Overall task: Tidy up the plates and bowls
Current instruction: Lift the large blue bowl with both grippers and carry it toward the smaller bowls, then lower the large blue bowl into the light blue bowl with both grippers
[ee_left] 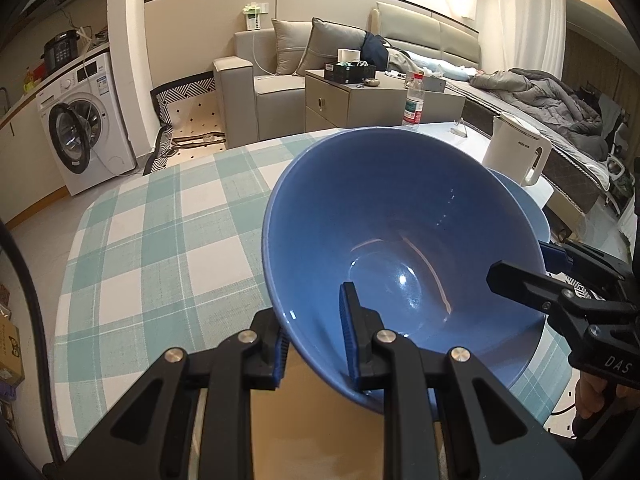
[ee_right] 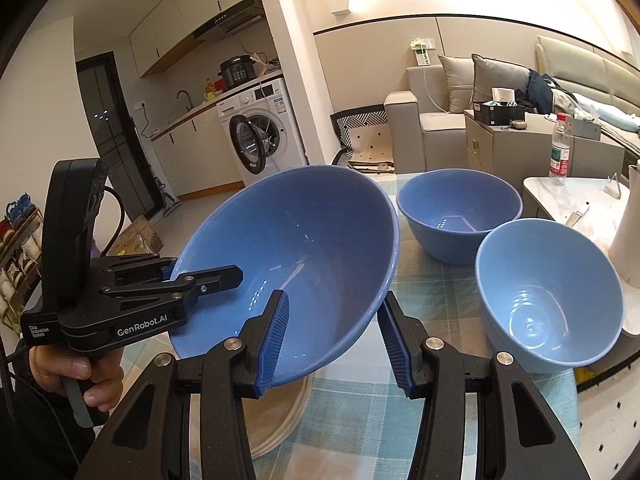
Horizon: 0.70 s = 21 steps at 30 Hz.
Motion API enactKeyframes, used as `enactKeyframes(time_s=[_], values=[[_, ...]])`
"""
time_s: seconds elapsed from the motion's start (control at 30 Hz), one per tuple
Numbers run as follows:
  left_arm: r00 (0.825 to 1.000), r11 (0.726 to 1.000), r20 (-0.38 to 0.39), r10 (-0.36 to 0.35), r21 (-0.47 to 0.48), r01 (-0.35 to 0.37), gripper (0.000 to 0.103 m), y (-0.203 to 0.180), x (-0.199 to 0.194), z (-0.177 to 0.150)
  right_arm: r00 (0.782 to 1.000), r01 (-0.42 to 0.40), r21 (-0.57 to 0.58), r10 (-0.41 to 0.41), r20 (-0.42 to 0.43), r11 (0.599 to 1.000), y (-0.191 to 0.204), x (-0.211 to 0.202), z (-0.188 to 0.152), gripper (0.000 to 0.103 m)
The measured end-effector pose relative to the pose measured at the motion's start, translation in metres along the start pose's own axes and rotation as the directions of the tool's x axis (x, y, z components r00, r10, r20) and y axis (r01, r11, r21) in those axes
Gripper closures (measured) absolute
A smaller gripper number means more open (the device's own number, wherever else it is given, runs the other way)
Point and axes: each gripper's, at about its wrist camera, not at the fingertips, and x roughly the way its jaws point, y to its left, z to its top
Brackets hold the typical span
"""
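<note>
A large blue bowl (ee_left: 400, 240) is held tilted above the checked table; it also shows in the right wrist view (ee_right: 304, 248). My left gripper (ee_left: 316, 340) is shut on its near rim, one finger inside and one outside. My right gripper (ee_right: 332, 340) straddles the opposite rim with a visible gap at the outer finger, so it looks open. It shows at the right in the left wrist view (ee_left: 532, 276), and my left gripper shows at the left in the right wrist view (ee_right: 208, 276). Two smaller blue bowls (ee_right: 460, 216) (ee_right: 548, 296) stand upright on the table beyond.
A beige plate (ee_right: 280, 412) lies on the checked tablecloth (ee_left: 160, 240) under the held bowl. A white kettle (ee_left: 516, 152) and a water bottle (ee_left: 414, 100) stand at the far right. The table edge runs along the left.
</note>
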Motion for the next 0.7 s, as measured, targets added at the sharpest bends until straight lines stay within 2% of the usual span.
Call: enactKeyframes(time_s=[0.7], values=[[0.998,0.996,0.007,0.067,-0.054,-0.067,0.082,0.031,-0.024,-0.026,0.996,-0.076,-0.059,0.073,-0.047,0.995,0.035,0.018,-0.012,0.055]])
